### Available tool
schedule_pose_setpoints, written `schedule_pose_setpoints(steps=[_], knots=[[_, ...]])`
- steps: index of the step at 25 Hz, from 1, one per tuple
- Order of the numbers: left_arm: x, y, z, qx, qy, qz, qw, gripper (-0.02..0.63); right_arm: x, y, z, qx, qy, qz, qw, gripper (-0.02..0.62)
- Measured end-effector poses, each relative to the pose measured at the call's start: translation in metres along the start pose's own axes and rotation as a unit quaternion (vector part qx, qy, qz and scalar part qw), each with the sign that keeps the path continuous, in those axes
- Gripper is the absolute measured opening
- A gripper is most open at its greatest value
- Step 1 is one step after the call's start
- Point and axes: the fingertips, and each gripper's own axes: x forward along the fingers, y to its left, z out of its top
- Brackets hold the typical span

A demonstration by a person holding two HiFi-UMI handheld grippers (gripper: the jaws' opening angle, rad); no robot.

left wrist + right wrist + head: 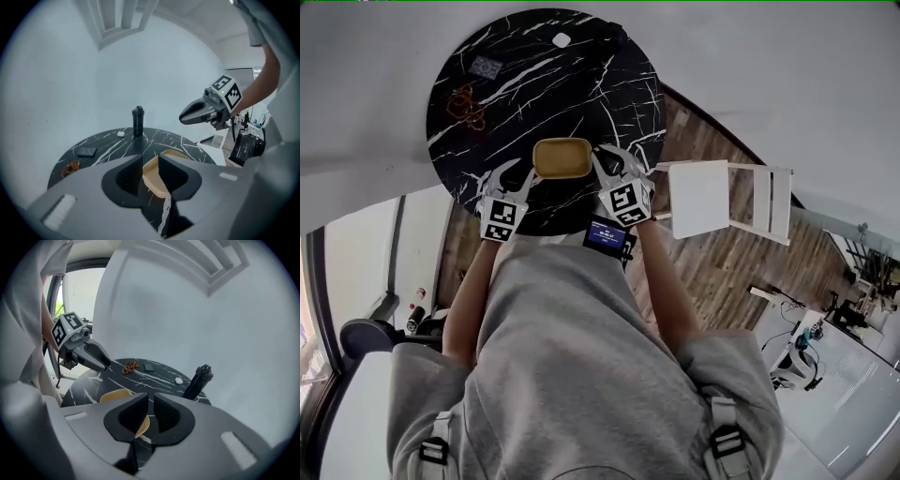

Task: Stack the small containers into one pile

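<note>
A tan oblong container (562, 157) sits on the black marble table (581, 84) near its front edge; its near edge (154, 180) shows layered rims. My left gripper (525, 178) is at the container's left end. In the left gripper view the rim runs through the gap of the left gripper (150, 159), and the jaws stand apart around it. My right gripper (605, 161) is at the right end. In the right gripper view the jaws of the right gripper (151, 399) are nearly together, with the container's edge (140, 425) pinched low between them.
At the table's far side stand a black bottle (137, 121), a small white item (562, 39), a dark flat item (486, 67) and an orange tangle (466, 103). A white chair (712, 197) stands right of the table on the wood floor.
</note>
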Motion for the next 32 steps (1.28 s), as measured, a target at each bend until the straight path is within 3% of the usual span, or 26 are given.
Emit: schedule_pose_setpoints(steps=[6, 11, 14, 18, 21, 28, 32], knots=[[-0.045, -0.006, 0.075, 0.027, -0.085, 0.008, 0.9960, 0.080, -0.035, -0.001, 0.070, 0.006, -0.094, -0.037, 0.995, 0.015], [-0.062, -0.008, 0.151, 0.044, -0.147, 0.063, 0.9862, 0.075, -0.064, -0.015, 0.114, 0.007, -0.159, -0.022, 0.987, 0.015], [-0.052, -0.032, 0.172, 0.078, -0.147, 0.072, 0.9834, 0.072, -0.077, -0.028, 0.124, 0.011, -0.180, 0.005, 0.984, 0.015], [-0.045, -0.072, 0.180, 0.118, -0.133, 0.069, 0.9816, 0.071, -0.090, -0.031, 0.128, -0.017, -0.199, 0.037, 0.979, 0.015], [-0.042, -0.085, 0.178, 0.108, -0.125, 0.088, 0.9822, 0.069, -0.095, -0.029, 0.126, -0.031, -0.217, 0.063, 0.974, 0.015], [-0.036, -0.106, 0.153, 0.088, -0.095, 0.133, 0.9827, 0.066, -0.104, -0.025, 0.099, -0.012, -0.223, 0.130, 0.966, 0.014], [-0.035, -0.114, 0.135, 0.075, -0.079, 0.151, 0.9826, 0.066, -0.104, -0.034, 0.088, -0.019, -0.227, 0.120, 0.966, 0.014]])
